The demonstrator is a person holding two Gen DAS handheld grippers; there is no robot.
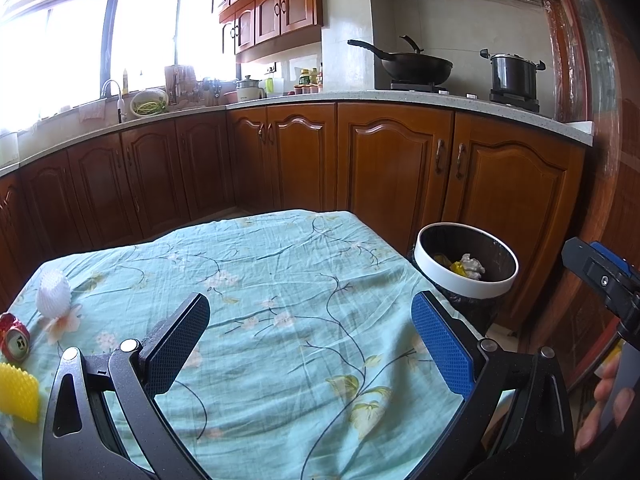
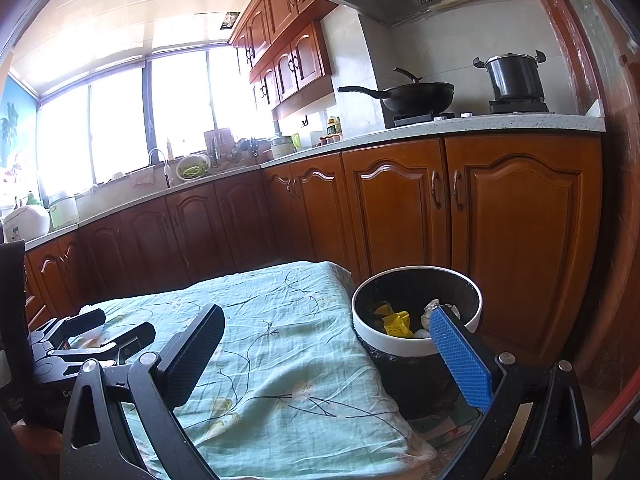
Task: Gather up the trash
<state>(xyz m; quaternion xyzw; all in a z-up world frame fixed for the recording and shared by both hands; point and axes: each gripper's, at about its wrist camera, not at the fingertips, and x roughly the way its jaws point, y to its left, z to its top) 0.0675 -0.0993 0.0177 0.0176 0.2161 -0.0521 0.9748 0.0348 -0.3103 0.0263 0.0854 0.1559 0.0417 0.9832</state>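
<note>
Both hand-held grippers — left [image 1: 310, 340], right [image 2: 328, 354] — spread wide, empty; yellow item [image 1: 18, 392] cut off at edge.

Wrinkled cloth tablecloth [image 1: 280, 280], glossy wood cabinets [image 1: 392, 168], crumpled metal can [image 1: 16, 340].

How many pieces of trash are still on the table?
3, all at the cloth's left edge: a white foam net farthest back, a crushed red can nearer, a yellow piece nearest. More may be out of view.
</note>
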